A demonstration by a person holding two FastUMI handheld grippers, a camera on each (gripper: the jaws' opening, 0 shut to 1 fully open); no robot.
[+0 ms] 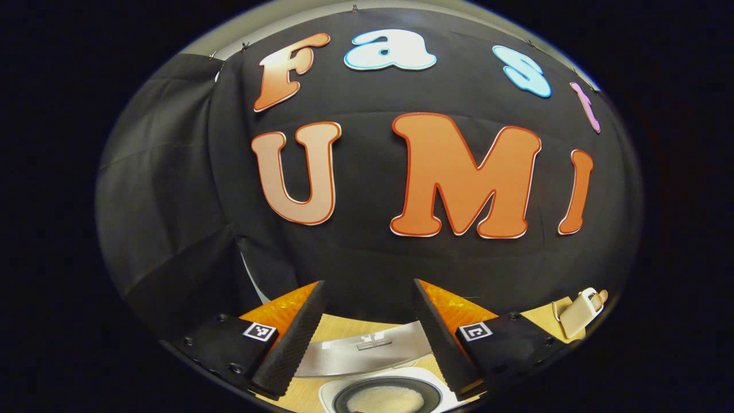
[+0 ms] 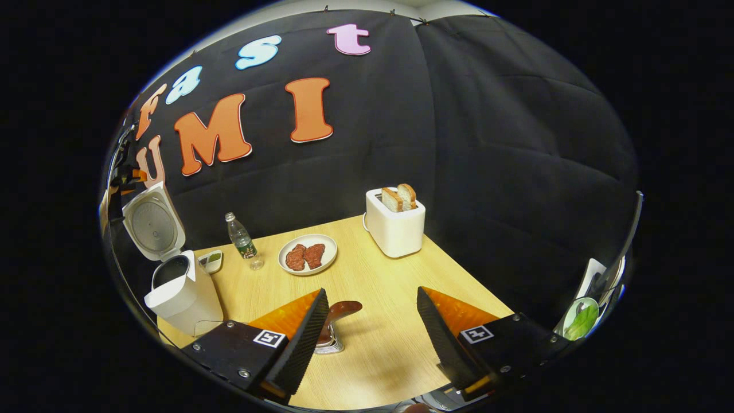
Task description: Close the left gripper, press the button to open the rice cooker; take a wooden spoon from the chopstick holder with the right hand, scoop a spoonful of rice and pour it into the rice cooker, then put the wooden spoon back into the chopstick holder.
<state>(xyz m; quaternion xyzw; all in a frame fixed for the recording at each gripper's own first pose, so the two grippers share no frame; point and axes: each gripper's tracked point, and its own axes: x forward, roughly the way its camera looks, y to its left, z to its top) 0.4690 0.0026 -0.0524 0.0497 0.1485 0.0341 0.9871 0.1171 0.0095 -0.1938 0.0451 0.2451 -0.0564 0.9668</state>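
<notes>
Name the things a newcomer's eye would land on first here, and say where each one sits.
In the right gripper view, the rice cooker stands at the table's left edge with its lid swung up. The toaster at the back holds two bread slices, and a plate of meat lies between them, beside a water bottle. The open right gripper hovers near the wooden spoon.

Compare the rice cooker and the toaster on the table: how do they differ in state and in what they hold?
The rice cooker stands with its lid swung up and open, while the toaster has no lid, only top slots. The toaster holds two bread slices sticking up; in the left gripper view the cooker's dark inner pot holds something white. Both are white appliances standing upright on the wooden table.
</notes>
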